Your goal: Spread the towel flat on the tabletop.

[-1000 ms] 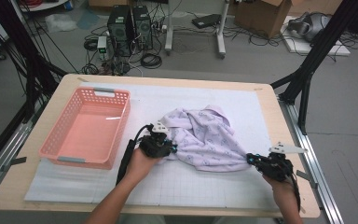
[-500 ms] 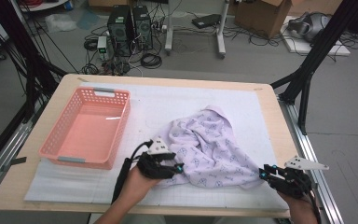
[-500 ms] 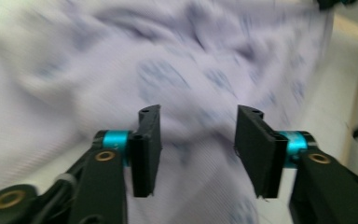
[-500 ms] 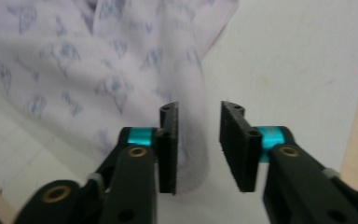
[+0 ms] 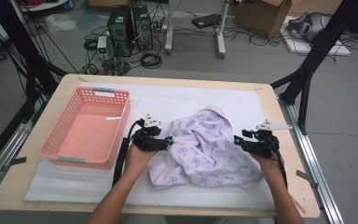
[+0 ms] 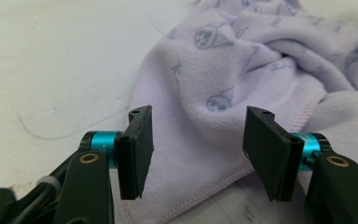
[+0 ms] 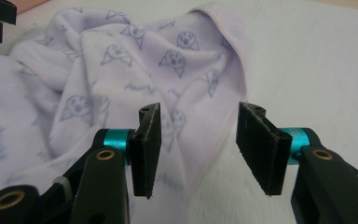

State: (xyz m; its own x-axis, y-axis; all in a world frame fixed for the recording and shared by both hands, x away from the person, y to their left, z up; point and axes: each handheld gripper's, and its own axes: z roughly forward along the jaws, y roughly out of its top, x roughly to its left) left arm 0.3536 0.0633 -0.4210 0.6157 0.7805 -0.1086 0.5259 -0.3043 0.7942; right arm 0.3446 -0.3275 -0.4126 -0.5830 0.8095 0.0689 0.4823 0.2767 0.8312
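Fuzzy lilac towel (image 5: 209, 147) — rumpled, stitched hem, printed faces.

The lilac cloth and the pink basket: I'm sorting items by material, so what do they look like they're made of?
The lilac cloth looks like soft terry or fleece: a fuzzy matte nap, a stitched hem and limp folds. The pink basket looks like moulded plastic: rigid slotted walls and a slight sheen on its floor.

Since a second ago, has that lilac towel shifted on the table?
Yes. In the high view the towel has spread toward the person's edge of the table, away from the fixed pink basket, and lies flatter and wider.
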